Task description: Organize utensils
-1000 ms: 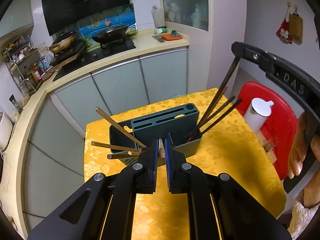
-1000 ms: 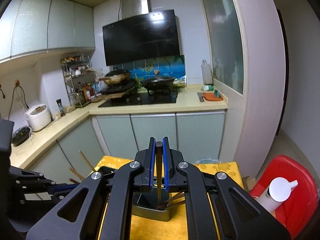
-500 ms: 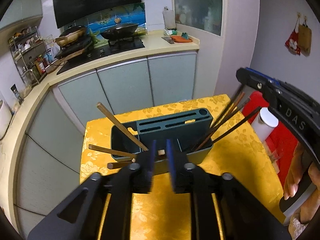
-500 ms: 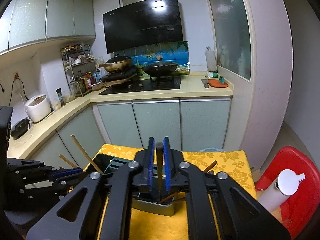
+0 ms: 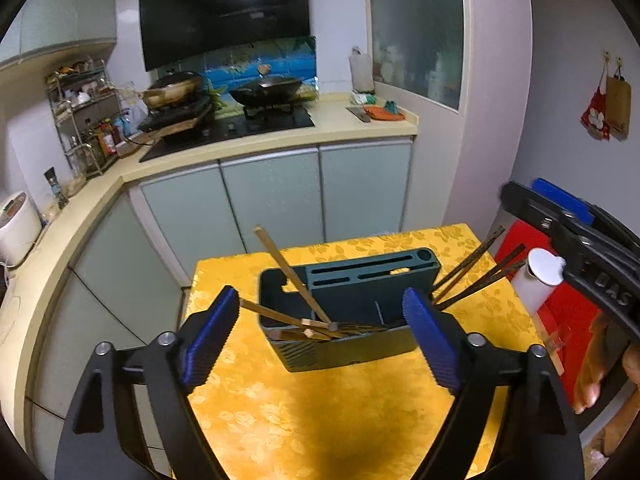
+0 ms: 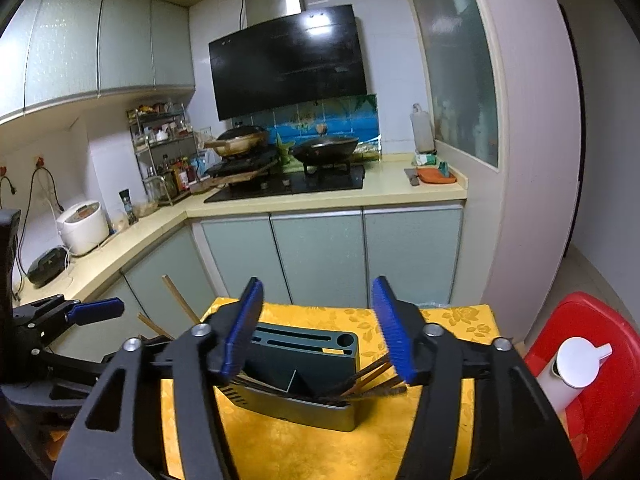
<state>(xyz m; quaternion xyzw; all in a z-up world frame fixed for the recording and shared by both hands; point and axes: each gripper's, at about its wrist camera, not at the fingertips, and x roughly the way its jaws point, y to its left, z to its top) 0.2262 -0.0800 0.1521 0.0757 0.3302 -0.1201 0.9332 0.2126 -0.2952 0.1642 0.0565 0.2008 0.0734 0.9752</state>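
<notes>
A dark teal utensil holder (image 5: 352, 308) stands on the table with a yellow cloth (image 5: 320, 412); it also shows in the right wrist view (image 6: 300, 376). Light wooden chopsticks (image 5: 292, 272) lean out of its left compartment. Dark chopsticks (image 5: 476, 276) lean out of its right side, also in the right wrist view (image 6: 368, 376). My left gripper (image 5: 320, 336) is open and empty, just in front of the holder. My right gripper (image 6: 318, 336) is open and empty, above and in front of the holder; it shows at the right edge of the left wrist view (image 5: 568, 240).
A red stool (image 6: 592, 364) with a white bottle (image 6: 572, 368) stands to the right of the table. Kitchen cabinets (image 5: 280, 200) and a counter with a stove and woks (image 5: 264, 92) lie behind the table.
Both grippers opened. The left let go of a light chopstick and the right let go of a dark chopstick; both now rest in the holder. Both grippers pulled back and up.
</notes>
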